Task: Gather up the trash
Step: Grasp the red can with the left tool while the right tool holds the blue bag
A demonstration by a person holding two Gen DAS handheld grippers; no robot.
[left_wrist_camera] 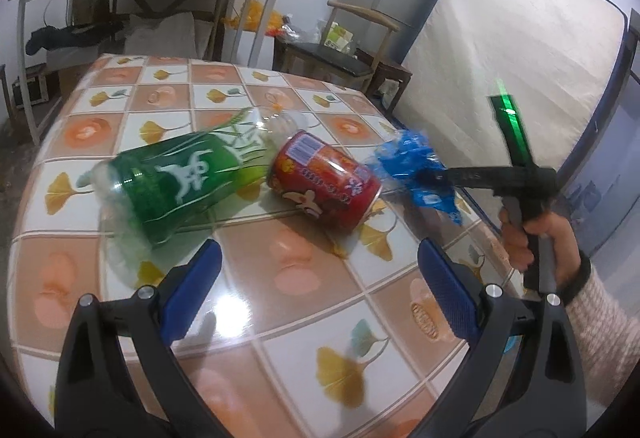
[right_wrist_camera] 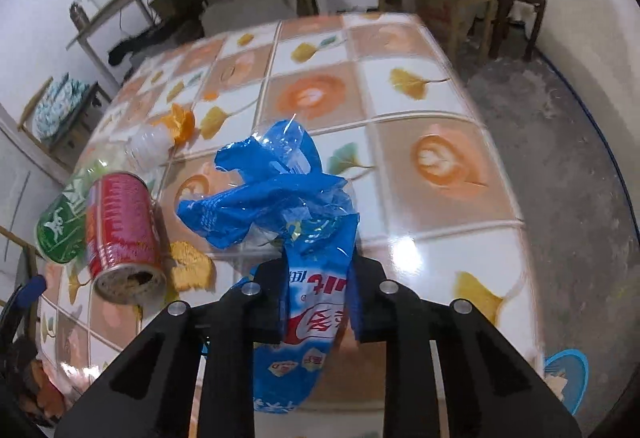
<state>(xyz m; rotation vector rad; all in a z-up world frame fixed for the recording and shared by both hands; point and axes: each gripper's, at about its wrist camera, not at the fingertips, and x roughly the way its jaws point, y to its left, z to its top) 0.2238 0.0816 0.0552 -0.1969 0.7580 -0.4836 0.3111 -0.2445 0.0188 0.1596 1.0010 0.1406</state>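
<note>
Trash pickup is at its grasp step: the right gripper (right_wrist_camera: 316, 302) has its jaws clamped on a crumpled blue plastic wrapper (right_wrist_camera: 280, 198), the film bunched between the two pads with most of it billowing out beyond them over the near right part of the tiled table (right_wrist_camera: 440, 174). In the left wrist view the same wrapper (left_wrist_camera: 412, 166) sits at the right edge of the table, pinched by the tool the person's hand (left_wrist_camera: 536, 238) is squeezing. The left gripper (left_wrist_camera: 320, 298) hangs over the near side of the table with its jaws wide apart and nothing between them. Left of the wrapper a red can (left_wrist_camera: 324, 186) lies on its side, apparently touching a green plastic bottle (left_wrist_camera: 176, 182), also lying down. No bin is clearly visible, so where the wrapper goes cannot be told. Next, I judge, the wrapper needs lifting clear without the loose film brushing the can, which could roll, while the left tool could line up on can or bottle
</note>
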